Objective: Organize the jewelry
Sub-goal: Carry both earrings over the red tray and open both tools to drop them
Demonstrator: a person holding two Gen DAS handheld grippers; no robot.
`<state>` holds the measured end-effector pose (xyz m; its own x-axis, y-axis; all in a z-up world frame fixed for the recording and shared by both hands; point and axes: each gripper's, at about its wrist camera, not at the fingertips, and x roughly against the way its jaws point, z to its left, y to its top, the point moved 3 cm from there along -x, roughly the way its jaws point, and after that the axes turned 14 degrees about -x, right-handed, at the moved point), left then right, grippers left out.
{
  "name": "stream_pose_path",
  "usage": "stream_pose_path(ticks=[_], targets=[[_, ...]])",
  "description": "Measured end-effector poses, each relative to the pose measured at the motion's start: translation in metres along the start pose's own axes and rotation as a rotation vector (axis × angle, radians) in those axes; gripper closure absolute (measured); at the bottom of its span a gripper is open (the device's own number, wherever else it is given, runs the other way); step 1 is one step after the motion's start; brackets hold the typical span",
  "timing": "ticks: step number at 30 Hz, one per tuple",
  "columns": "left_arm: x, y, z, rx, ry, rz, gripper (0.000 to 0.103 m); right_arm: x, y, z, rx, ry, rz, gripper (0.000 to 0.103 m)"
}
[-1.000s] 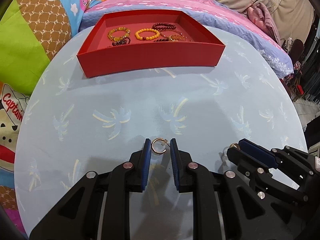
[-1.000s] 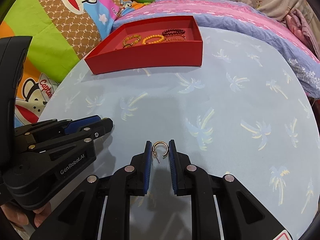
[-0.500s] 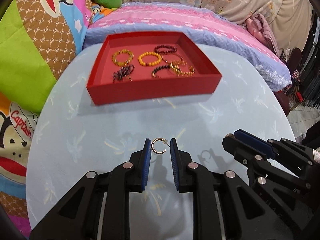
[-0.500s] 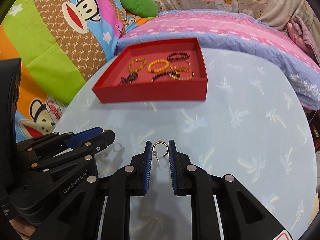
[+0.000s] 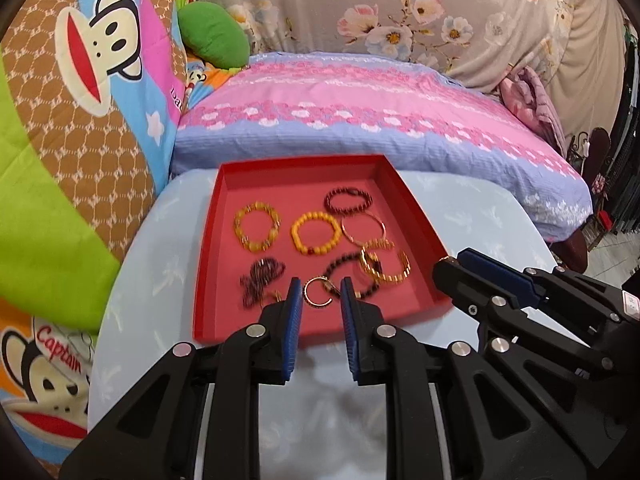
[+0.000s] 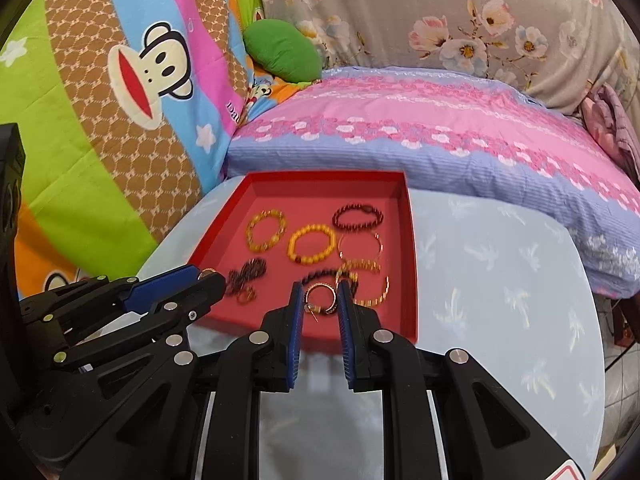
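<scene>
A round table (image 5: 132, 248) covered in a pale blue palm-print cloth is seen against a pink and lavender pillow (image 5: 360, 120); at its far side a shallow red tray (image 5: 208, 264) is set, in which several bracelets are laid apart: two yellow beaded ones, dark red and dark beaded ones, a thin gold bangle and a gold link bracelet (image 5: 385, 263); the left gripper (image 5: 319, 298) is held above the tray's near part, its jaws nearly closed and pinched on a small gold hoop earring (image 5: 316, 293) that stands upright between the blue pads; the right gripper (image 6: 319, 300) is held just beside it, likewise narrowed onto a second gold hoop earring (image 6: 322, 298) with a thin post hanging below; the step in hand is judged to be the carrying of both earrings to the tray for release; it is best done if each gripper is lowered close to a bare patch of the red floor near the front wall, clear of the dark beaded strands, so that nothing is tangled; the jaws are best opened slowly and only slightly, one after the other, since such light hoops may roll or cling to a pad; the pair is best left side by side.
</scene>
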<state>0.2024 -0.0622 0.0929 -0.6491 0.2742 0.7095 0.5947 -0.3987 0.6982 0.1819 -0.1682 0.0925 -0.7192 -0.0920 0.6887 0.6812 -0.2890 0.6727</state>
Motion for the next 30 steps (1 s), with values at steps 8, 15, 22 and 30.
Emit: stream_pose_path(ticks=[8, 15, 22, 30], targets=[[-0.042, 0.033, 0.024, 0.015, 0.025, 0.008, 0.084, -0.045, 0.041, 0.000, -0.020, -0.014, 0.004, 0.087], [-0.077, 0.047, 0.036, 0.021, 0.033, 0.029, 0.084, -0.085, 0.061, -0.004, -0.039, -0.026, 0.030, 0.087], [-0.102, 0.052, 0.043, 0.026, 0.040, 0.051, 0.084, -0.114, 0.070, -0.009, -0.053, -0.036, 0.053, 0.087], [-0.122, 0.052, 0.050, 0.041, 0.043, 0.070, 0.084, -0.137, 0.075, -0.010, -0.046, -0.054, 0.074, 0.087]])
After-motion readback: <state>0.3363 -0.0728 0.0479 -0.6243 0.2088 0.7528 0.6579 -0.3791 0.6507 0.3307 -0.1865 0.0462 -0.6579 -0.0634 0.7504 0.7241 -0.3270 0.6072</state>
